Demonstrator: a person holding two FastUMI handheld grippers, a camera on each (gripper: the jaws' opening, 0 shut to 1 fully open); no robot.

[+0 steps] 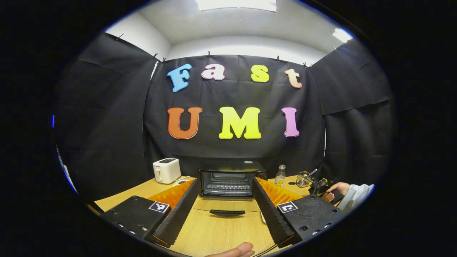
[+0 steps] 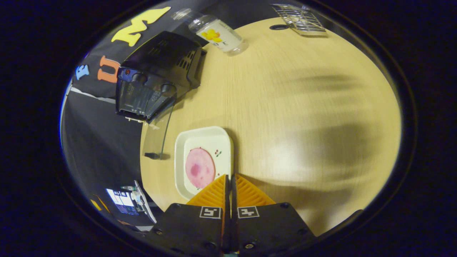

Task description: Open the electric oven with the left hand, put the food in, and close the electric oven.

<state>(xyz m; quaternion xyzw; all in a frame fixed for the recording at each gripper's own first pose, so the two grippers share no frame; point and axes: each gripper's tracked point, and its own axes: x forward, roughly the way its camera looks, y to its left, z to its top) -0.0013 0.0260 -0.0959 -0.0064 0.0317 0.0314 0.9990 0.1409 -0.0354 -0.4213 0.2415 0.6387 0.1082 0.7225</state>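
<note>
1. Left gripper (image 1: 225,194): fingers spread wide apart, holding nothing, hovering over the table (image 1: 214,232) and aimed straight at the electric oven (image 1: 232,180).
2. Oven door (image 1: 227,210) already dropped flat toward the camera, handle (image 1: 227,213) facing forward, wire rack (image 1: 227,187) inside bare.
3. Right gripper (image 2: 229,178): fingers pressed together at the near edge of the square white plate (image 2: 203,160); apparently pinching its rim, though the contact itself sits under the fingertips, so no firm call on the grip.
4. Food: 1 round pink slice (image 2: 200,167), likely ham, lying flat on that plate, beside the open door in the right gripper view, not yet inside.
5. Risk: a thin rim pinch at 1 edge could let the plate tip on lifting and slide the slice off.
6. Risk: plate may clip the lowered door or the oven mouth on the way in, since the opening looks barely wider than the plate.
7. Risk: the clear bottle (image 2: 217,34) stands just beside the oven and could be knocked by a wide swing.
8. Hard to make out: right gripper view is smeared across the tabletop; the door glass reads as a faint outline there.
9. Cut off: a hand (image 1: 237,251) at the bottom edge, a sleeve and hand (image 1: 351,194) at far right; a wire basket (image 1: 303,179) and a white toaster (image 1: 166,170) small in the distance.
</note>
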